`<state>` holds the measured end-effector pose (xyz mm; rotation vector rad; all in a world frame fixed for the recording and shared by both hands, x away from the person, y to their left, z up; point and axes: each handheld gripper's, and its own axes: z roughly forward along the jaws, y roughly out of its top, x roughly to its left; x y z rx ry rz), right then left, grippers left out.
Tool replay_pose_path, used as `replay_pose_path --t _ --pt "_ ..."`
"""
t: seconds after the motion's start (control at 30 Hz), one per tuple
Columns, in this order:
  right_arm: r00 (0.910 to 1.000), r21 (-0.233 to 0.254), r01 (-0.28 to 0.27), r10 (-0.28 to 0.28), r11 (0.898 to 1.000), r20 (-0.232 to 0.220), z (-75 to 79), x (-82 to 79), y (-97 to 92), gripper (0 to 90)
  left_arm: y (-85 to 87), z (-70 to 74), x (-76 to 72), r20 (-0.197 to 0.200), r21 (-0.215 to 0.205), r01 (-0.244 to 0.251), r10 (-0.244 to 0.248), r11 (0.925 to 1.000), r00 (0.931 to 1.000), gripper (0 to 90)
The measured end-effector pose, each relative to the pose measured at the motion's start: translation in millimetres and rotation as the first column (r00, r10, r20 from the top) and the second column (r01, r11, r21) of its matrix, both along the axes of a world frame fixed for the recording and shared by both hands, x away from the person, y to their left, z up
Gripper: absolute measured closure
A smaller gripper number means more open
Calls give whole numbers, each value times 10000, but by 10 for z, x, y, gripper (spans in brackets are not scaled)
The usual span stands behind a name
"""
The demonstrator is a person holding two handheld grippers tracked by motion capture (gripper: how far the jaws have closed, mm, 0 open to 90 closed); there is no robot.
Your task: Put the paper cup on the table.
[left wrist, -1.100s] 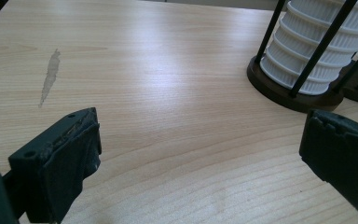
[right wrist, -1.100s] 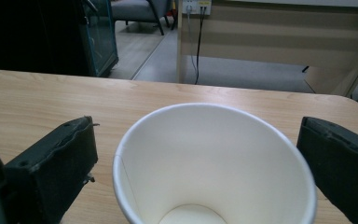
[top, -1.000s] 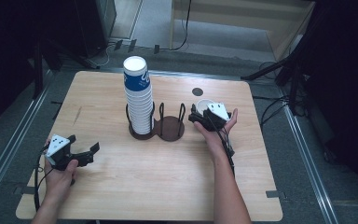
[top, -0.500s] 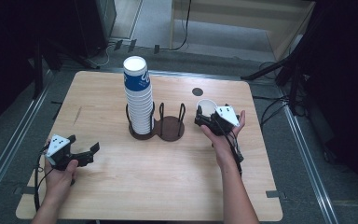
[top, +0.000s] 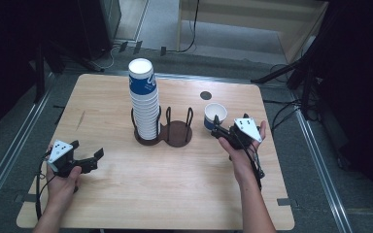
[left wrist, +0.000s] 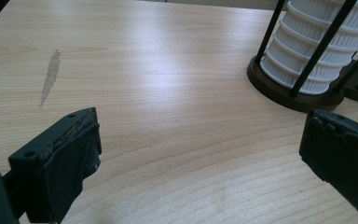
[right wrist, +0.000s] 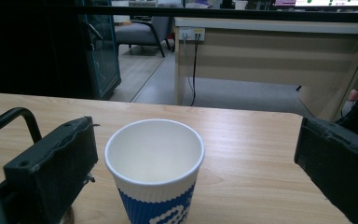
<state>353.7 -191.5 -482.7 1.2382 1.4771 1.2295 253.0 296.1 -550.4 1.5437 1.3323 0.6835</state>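
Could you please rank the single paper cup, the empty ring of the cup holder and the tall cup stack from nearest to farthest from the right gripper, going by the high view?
From the right gripper:
1. Single paper cup, right at its jaws, just beyond them.
2. Empty ring of the cup holder, to the gripper's left, mid-table.
3. Tall cup stack, farther left, in the holder's other ring.

A tall stack of cups (top: 144, 104) stands in a dark wire holder (top: 164, 132), off to the left of the right tool. A round black spot (top: 205, 95) sits on the wooden table (top: 126, 189) just past that tool
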Motion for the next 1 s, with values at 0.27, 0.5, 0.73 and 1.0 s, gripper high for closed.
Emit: replay_pose_path --t 0.27,0.5,0.73,1.0 --pt "10000 -44 78 -77 10000 48 -21 -143 -148 0 -1 1 -2 -11 5 -7 7 10000 10000 0" --pt "9998 -137 204 -204 9997 -9 -72 -257 -291 0 0 1 -2 0 -13 -11 11 10000 10000 0" --pt "9988 -204 468 -471 9987 -118 -127 -360 -466 0 -3 -1 -5 28 -56 -9 9 10000 10000 0" --pt "9969 -252 726 -733 9970 -294 -214 -474 -629 0 -4 0 -6 29 -30 -11 11 10000 10000 0"
